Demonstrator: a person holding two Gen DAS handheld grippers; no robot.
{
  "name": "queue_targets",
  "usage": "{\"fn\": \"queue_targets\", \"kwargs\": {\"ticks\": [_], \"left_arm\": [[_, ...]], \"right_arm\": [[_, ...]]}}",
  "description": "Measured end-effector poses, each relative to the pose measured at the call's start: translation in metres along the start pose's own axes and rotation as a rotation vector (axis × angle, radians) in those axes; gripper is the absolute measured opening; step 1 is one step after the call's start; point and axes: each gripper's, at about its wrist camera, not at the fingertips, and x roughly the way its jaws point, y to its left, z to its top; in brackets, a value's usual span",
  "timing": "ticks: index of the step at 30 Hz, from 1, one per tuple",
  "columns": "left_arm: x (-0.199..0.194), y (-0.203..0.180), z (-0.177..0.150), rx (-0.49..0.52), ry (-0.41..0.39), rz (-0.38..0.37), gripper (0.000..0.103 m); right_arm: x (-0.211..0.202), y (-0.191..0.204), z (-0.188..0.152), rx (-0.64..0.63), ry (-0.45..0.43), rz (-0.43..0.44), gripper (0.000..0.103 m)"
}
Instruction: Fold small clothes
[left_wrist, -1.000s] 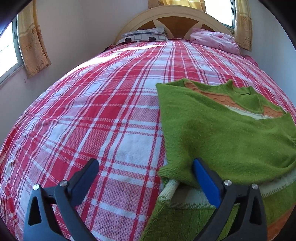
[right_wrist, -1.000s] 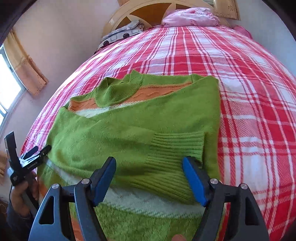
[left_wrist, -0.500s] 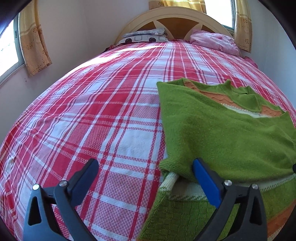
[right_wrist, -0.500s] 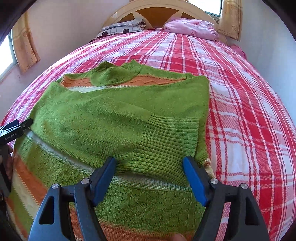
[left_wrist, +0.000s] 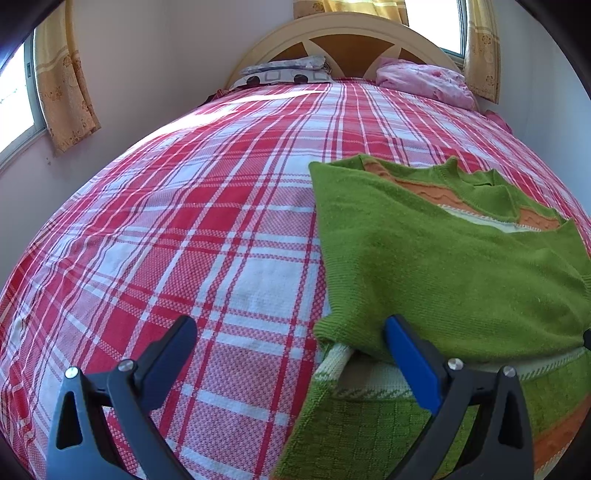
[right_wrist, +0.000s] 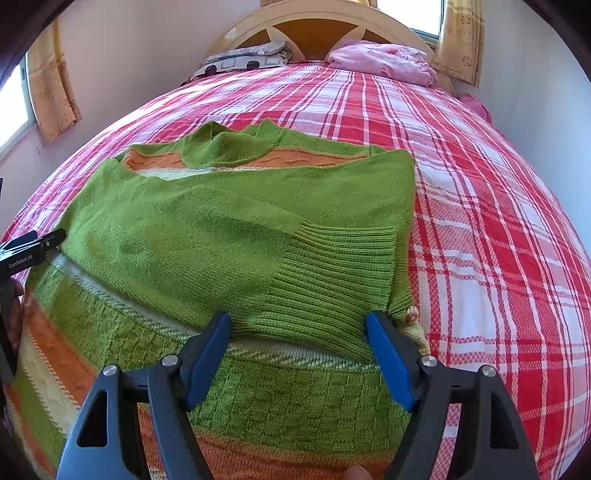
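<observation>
Sleeves look folded in over the sweater (right_wrist: 236, 236) lying flat on the bed (right_wrist: 480, 221); both grippers, left (left_wrist: 291, 354) and right (right_wrist: 299, 343), gape wide and empty at its near half, so next: pinch hem, fold toward collar.

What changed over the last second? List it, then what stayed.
The right gripper rolled level and swung to face the sweater squarely; nothing was gripped or released. The sweater, its folded sleeves, and the left gripper stayed put, both grippers open.

A red-and-white plaid bedspread (left_wrist: 192, 229), a pink pillow (left_wrist: 424, 83), a patterned pillow (left_wrist: 284, 72), a headboard (left_wrist: 347, 40) and yellow curtains (left_wrist: 64, 85).
</observation>
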Motion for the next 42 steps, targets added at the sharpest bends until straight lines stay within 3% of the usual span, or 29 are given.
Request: {"fn": "queue_targets", "kwargs": {"ticks": [7, 22, 42], "left_arm": [[-0.004, -0.001, 0.002, 0.005, -0.005, 0.010, 0.103], [-0.044, -0.012, -0.022, 0.044, -0.036, -0.106, 0.103], [-0.089, -0.008, -0.057, 0.054, -0.063, -0.178, 0.103]], "right_arm": [[-0.001, -0.001, -0.002, 0.002, -0.011, -0.001, 0.078], [-0.027, -0.014, -0.012, 0.087, -0.036, 0.026, 0.078], [-0.071, -0.003, -0.051, 0.081, -0.048, 0.046, 0.078]]}}
